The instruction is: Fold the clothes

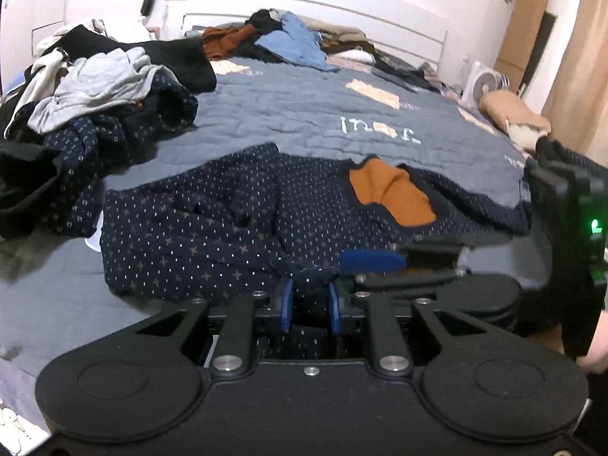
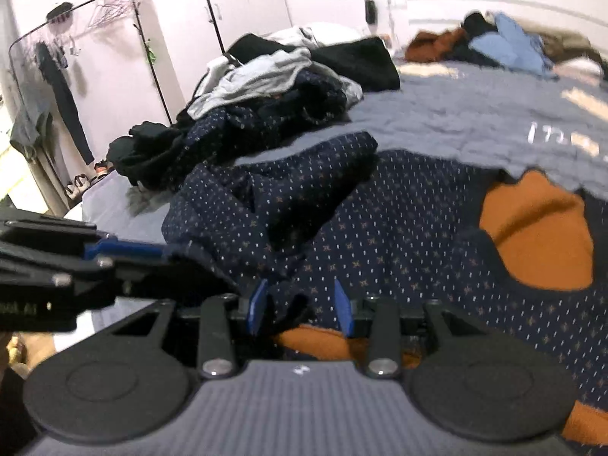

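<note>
Navy dotted knit garment with orange lining [image 1: 243,209] | spread on grey quilted bed [image 1: 304,114], long axis crosswise | left hand-held gripper [image 1: 311,306], right hand-held gripper [image 2: 300,306] each pinching its near hem

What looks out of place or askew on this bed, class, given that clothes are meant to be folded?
The navy dotted garment lies rumpled, one part bunched over itself, its orange lining showing. Unfolded clothes sit heaped at the bed's left side and by the headboard. Nothing looks damaged.

Bare quilt [image 1: 304,114] ahead lies open; clothes pile [image 1: 95,87] crowds its left.
</note>
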The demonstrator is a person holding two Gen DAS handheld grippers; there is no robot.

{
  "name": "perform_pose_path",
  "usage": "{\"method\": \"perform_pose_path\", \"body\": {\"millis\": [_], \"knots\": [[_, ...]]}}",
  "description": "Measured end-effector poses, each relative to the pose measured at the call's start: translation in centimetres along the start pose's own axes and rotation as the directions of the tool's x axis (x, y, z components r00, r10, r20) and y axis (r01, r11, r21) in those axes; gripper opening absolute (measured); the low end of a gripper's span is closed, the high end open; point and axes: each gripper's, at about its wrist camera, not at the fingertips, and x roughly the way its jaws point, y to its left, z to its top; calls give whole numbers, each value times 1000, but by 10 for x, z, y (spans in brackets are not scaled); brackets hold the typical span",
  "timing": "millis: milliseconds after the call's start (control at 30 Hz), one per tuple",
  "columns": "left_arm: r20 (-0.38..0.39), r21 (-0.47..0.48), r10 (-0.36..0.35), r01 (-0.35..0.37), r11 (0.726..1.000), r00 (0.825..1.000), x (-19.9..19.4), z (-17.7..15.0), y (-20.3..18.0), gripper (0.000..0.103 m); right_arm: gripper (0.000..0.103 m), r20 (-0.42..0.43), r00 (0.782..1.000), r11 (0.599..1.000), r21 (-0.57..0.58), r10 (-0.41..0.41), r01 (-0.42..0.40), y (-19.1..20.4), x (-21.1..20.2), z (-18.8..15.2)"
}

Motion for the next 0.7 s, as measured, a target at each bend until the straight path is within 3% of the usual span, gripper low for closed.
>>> {"method": "perform_pose_path", "body": {"millis": [200, 367, 700], "knots": [[9, -74, -27, 27, 997, 1000, -5, 3, 12, 19, 38, 9, 996, 984, -154, 91, -89, 10, -6, 0], [8, -79, -25, 26, 997, 1000, -5, 3, 13, 19, 38, 22, 994, 951, -296, 103, -92, 19, -10, -3], [4, -93, -25, 25, 995, 1000, -6, 3, 17, 19, 38, -11, 993, 930, -347, 121, -117, 8, -25, 1]]}}
